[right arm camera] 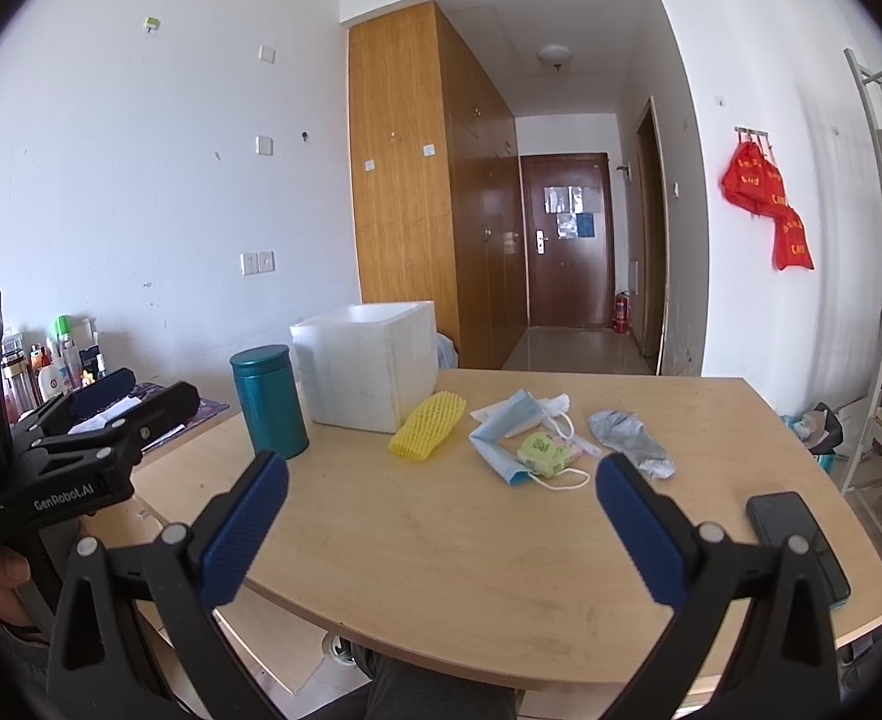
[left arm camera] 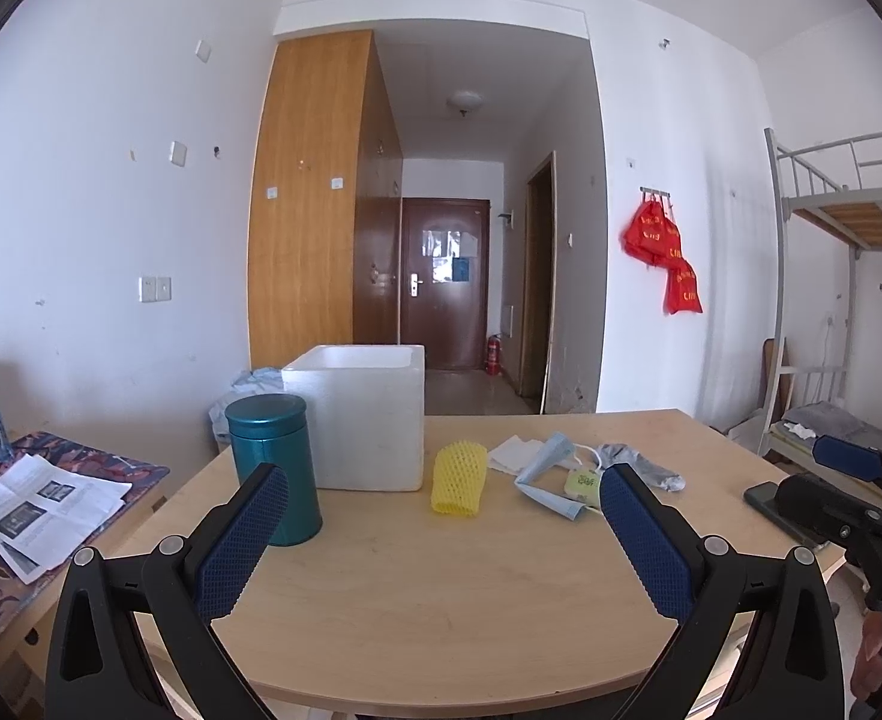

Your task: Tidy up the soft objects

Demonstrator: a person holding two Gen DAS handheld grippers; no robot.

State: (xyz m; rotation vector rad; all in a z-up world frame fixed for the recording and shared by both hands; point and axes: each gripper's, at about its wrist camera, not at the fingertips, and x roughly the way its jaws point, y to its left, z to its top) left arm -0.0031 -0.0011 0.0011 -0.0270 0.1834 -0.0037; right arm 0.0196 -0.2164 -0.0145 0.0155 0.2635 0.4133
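Dorm-style room: white walls, wooden wardrobe [left arm camera: 315, 192], brown door [left arm camera: 444, 282] at the end of the hallway, red bags [left arm camera: 660, 246] on a wall hook. Light wooden table [left arm camera: 441, 588] in front.

Landmark: white foam box [left arm camera: 369, 414], open top, toward the table's far left.
- Teal canister [left arm camera: 273, 468]: upright, just left of the box and nearer the camera.
- Yellow foam net sleeve [left arm camera: 458, 479]: lying just right of the box.
- Blue face mask [right arm camera: 510, 432]: right of the sleeve, over white paper [left arm camera: 510, 453]; small green tissue pack [right arm camera: 543, 453] lies on it.
- Grey sock [right arm camera: 630, 441]: further right, apart from the mask.
- Black phone [right arm camera: 798, 540]: well right of the box, near the table's edge.

Left gripper [left arm camera: 444, 510]: jaws spread, empty, above the near table. Right gripper [right arm camera: 441, 504]: jaws spread, empty.
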